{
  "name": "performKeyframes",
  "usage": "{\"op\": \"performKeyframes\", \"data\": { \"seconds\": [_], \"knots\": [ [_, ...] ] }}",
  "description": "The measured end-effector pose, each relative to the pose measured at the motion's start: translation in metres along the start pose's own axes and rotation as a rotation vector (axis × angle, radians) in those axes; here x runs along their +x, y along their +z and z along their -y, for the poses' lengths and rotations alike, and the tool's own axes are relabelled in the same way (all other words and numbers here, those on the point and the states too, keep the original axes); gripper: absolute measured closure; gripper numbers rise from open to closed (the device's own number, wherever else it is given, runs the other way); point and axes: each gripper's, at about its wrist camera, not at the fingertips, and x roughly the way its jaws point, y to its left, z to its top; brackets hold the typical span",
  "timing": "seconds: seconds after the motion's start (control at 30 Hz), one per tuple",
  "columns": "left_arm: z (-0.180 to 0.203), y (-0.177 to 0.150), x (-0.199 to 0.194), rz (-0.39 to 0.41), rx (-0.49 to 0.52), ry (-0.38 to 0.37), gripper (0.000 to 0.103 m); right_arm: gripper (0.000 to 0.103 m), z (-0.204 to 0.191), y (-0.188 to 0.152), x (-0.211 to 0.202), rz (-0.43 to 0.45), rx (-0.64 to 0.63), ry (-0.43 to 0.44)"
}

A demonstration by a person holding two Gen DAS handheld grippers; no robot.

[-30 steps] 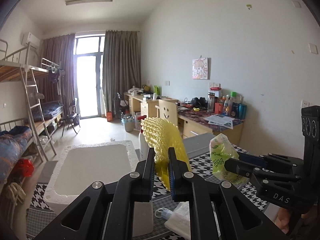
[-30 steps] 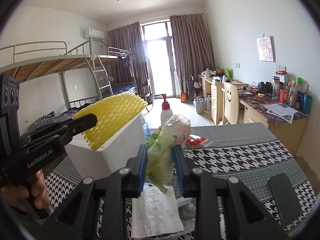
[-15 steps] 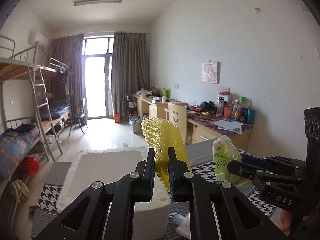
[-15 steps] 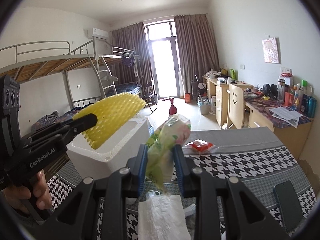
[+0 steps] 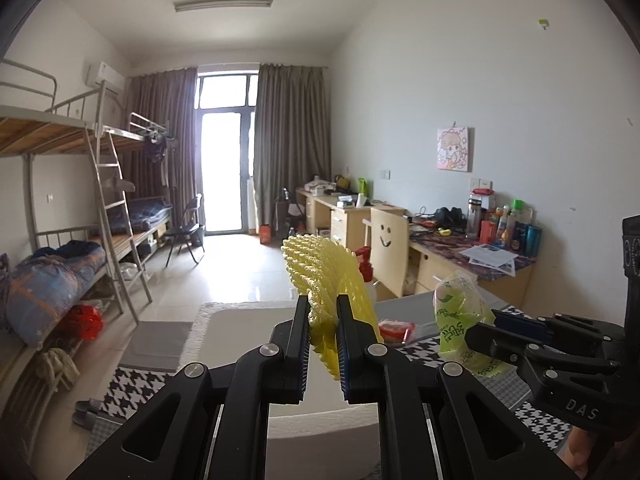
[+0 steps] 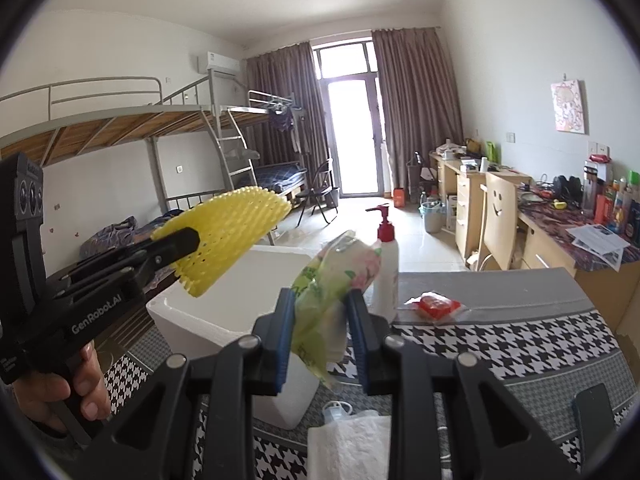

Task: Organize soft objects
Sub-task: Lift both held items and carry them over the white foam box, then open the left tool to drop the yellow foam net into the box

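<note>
Houndstooth tablecloth underfoot of both tools, dorm room with bunk beds and desks beyond. Nearest, left gripper pinching yellow foam net, held raised over white foam box; right gripper clamped on green plastic bag, just above box corner. Seen from right wrist only: white tissue, pump bottle, red packet, dark phone, bare hand gripping left handle.
</note>
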Motion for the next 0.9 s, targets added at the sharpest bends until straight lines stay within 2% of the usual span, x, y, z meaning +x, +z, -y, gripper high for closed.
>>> {"op": "performKeyframes", "data": {
  "seconds": [0.2, 0.83, 0.87, 0.9],
  "knots": [
    [-0.009, -0.003, 0.007, -0.023, -0.017, 0.029, 0.09, 0.072, -0.009, 0.002, 0.007, -0.009, -0.029, 0.012],
    [-0.024, -0.01, 0.033, -0.091, -0.029, 0.035, 0.09, 0.072, -0.016, 0.007, 0.026, -0.039, -0.052, 0.016],
    [-0.024, -0.01, 0.035, -0.093, -0.028, 0.036, 0.089, 0.072, -0.017, 0.007, 0.027, -0.039, -0.052, 0.015],
    [-0.025, -0.011, 0.037, -0.099, -0.027, 0.037, 0.083, 0.072, -0.017, 0.007, 0.028, -0.039, -0.052, 0.015]
  ]
}}
